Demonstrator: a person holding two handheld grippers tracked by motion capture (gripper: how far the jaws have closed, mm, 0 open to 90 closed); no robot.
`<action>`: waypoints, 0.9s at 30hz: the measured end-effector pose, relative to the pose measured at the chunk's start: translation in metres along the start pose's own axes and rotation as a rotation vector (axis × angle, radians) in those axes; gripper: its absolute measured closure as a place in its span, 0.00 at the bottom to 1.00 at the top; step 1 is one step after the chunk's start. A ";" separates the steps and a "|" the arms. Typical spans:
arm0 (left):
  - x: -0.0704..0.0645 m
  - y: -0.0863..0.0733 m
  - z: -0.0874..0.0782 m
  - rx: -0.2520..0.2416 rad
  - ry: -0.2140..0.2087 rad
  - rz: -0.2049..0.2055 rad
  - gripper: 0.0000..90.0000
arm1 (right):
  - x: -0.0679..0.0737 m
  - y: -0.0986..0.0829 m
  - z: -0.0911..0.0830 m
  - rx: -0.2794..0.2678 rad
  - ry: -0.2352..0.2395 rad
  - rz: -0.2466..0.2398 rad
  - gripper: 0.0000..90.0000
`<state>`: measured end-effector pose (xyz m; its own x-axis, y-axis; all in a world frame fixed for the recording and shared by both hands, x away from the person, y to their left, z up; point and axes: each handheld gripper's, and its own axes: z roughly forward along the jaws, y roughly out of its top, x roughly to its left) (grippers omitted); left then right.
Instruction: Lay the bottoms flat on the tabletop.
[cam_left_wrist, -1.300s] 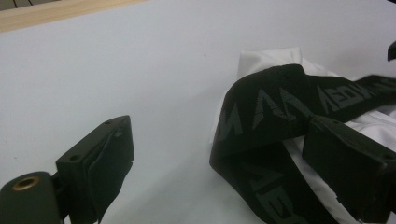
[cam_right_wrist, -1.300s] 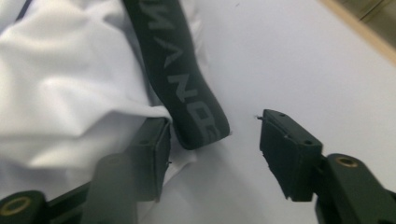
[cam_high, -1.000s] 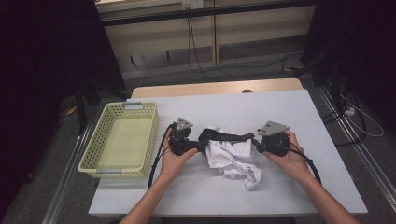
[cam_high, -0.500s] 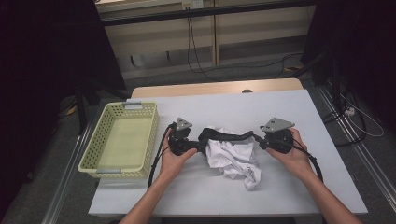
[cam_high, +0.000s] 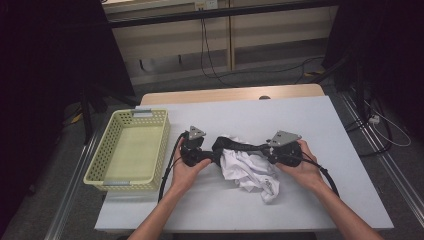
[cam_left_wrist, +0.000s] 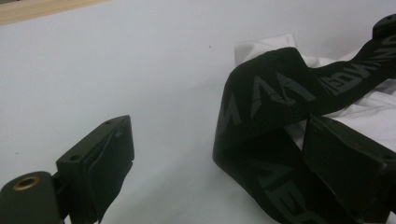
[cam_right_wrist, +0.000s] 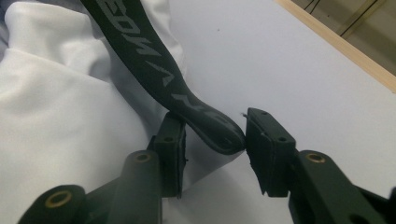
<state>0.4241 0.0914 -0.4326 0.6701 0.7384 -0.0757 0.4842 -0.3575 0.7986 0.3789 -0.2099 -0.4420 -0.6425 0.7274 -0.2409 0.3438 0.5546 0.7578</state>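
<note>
A crumpled white garment (cam_high: 250, 172) with a black lettered waistband (cam_high: 237, 145) lies mid-table. The waistband runs taut between both grippers. My left gripper (cam_high: 212, 156) sits at the band's left end with its jaws wide open (cam_left_wrist: 217, 128). A loop of the waistband (cam_left_wrist: 266, 93) lies between them, against the right-hand jaw. My right gripper (cam_high: 262, 150) is at the band's right end. In the right gripper view its jaws (cam_right_wrist: 215, 119) press on both sides of the waistband's (cam_right_wrist: 210, 128) folded tip, with white cloth (cam_right_wrist: 70, 116) beside it.
A pale yellow perforated basket (cam_high: 95, 165) stands at the left of the white table (cam_high: 300, 120), with nothing inside. Black cables trail from both grippers toward the front edge. A wooden strip borders the table's far side.
The right gripper pulled the band's end to the right, then came back slightly left. The left hand stayed nearly still.
</note>
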 end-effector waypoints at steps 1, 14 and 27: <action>0.001 0.000 -0.001 0.002 0.007 0.009 0.10 | -0.001 0.000 0.000 -0.004 0.000 -0.001 0.72; 0.002 -0.001 0.002 0.003 0.004 -0.003 0.11 | 0.002 0.004 -0.006 -0.060 0.057 -0.017 0.71; 0.005 0.000 0.002 0.003 0.023 0.000 0.11 | 0.013 0.007 -0.002 -0.051 0.101 -0.042 0.61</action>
<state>0.4288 0.0945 -0.4344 0.6570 0.7514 -0.0619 0.4862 -0.3595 0.7965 0.3717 -0.1977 -0.4381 -0.7224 0.6579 -0.2128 0.2815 0.5610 0.7785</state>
